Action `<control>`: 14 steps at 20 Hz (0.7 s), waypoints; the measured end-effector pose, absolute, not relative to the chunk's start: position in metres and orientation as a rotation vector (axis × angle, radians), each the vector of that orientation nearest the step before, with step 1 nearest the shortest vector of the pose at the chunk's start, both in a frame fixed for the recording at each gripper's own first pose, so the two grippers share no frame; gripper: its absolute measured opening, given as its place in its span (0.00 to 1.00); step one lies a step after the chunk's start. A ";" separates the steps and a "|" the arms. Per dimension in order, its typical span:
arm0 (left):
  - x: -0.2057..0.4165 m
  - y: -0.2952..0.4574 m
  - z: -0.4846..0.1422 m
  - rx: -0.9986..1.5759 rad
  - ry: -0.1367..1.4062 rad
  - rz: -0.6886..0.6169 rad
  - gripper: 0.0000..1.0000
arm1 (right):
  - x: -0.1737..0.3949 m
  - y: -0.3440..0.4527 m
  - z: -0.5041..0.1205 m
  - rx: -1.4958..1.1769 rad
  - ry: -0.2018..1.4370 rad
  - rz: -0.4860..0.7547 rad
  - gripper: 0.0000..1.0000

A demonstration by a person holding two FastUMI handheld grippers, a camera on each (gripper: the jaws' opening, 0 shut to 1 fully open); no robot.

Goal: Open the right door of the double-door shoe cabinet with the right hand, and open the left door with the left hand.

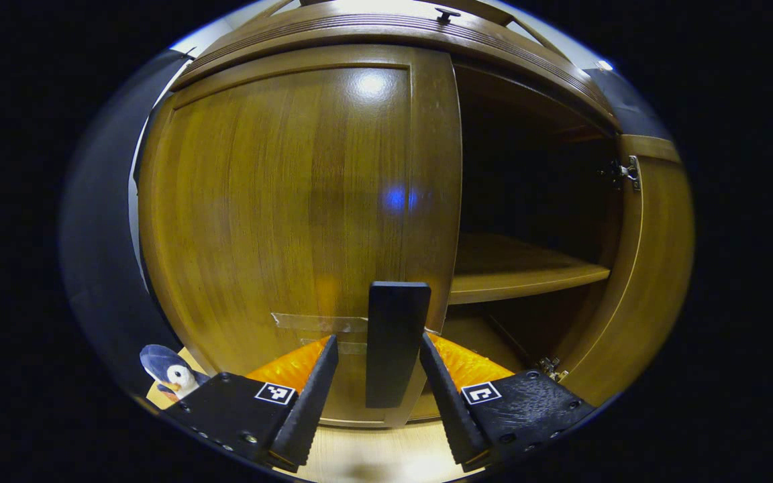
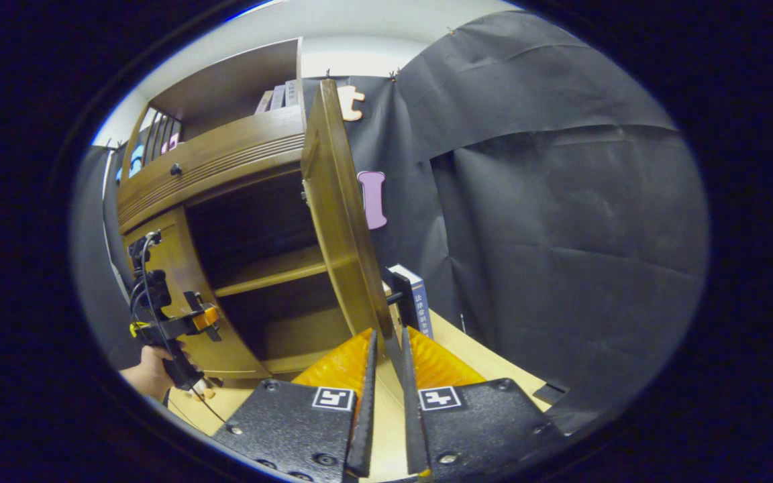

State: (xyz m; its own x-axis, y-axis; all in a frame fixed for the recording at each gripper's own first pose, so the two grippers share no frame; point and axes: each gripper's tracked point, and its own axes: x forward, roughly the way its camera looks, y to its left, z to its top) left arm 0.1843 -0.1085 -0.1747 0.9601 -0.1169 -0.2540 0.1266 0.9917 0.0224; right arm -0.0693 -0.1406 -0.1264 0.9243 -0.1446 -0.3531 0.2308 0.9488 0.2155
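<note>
The brown shoe cabinet's left door point(image 1: 279, 201) is closed. Its flat black handle point(image 1: 396, 342) stands upright between the fingers of my left gripper point(image 1: 380, 345), which is open, with a gap on the left side of the handle. The right door point(image 1: 655, 268) is swung wide open, baring a shelf point(image 1: 527, 272). In the right gripper view that door point(image 2: 336, 215) is seen edge-on, and my right gripper point(image 2: 387, 335) is shut on its black handle point(image 2: 396, 295) at the free edge. Farther left, a hand point(image 2: 151, 376) holds the left gripper point(image 2: 205, 318) at the left door.
A penguin toy point(image 1: 172, 376) sits at the cabinet's lower left. A blue book point(image 2: 420, 302) stands on the light wooden table point(image 2: 480, 355) behind the open door. Books point(image 2: 279, 97) line the shelf above the cabinet's drawer front point(image 2: 212, 164).
</note>
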 end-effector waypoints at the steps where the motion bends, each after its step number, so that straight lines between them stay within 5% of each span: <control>1: 0.185 -0.108 -0.176 0.047 0.255 -0.130 0.59 | -0.071 -0.136 -0.127 0.255 0.343 -0.185 0.28; 2: 0.184 -0.108 -0.176 0.065 0.246 -0.143 0.70 | -0.072 -0.130 -0.128 0.256 0.347 -0.176 0.35; 3: 0.186 -0.109 -0.175 0.084 0.235 -0.156 0.69 | -0.074 -0.123 -0.129 0.259 0.352 -0.164 0.40; 4: 0.187 -0.108 -0.176 0.106 0.232 -0.162 0.55 | -0.075 -0.114 -0.132 0.264 0.360 -0.145 0.45; 5: 0.188 -0.108 -0.178 0.113 0.235 -0.179 0.71 | -0.077 -0.106 -0.135 0.264 0.370 -0.127 0.47; 8: 0.186 -0.113 -0.180 0.086 0.242 -0.203 0.27 | -0.079 -0.095 -0.141 0.242 0.390 -0.104 0.51; 12: 0.182 -0.112 -0.179 0.062 0.250 -0.191 0.32 | -0.080 -0.090 -0.139 0.231 0.389 -0.089 0.52; 14: 0.185 -0.111 -0.181 0.064 0.248 -0.196 0.25 | -0.080 -0.090 -0.138 0.222 0.384 -0.085 0.55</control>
State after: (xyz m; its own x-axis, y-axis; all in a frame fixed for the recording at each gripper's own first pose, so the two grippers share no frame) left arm 0.1851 -0.1113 -0.1812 0.9506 -0.1845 -0.2495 0.2003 0.9789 0.0393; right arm -0.0801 -0.0897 -0.1383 0.9240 -0.0404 -0.3802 0.1240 0.9723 0.1981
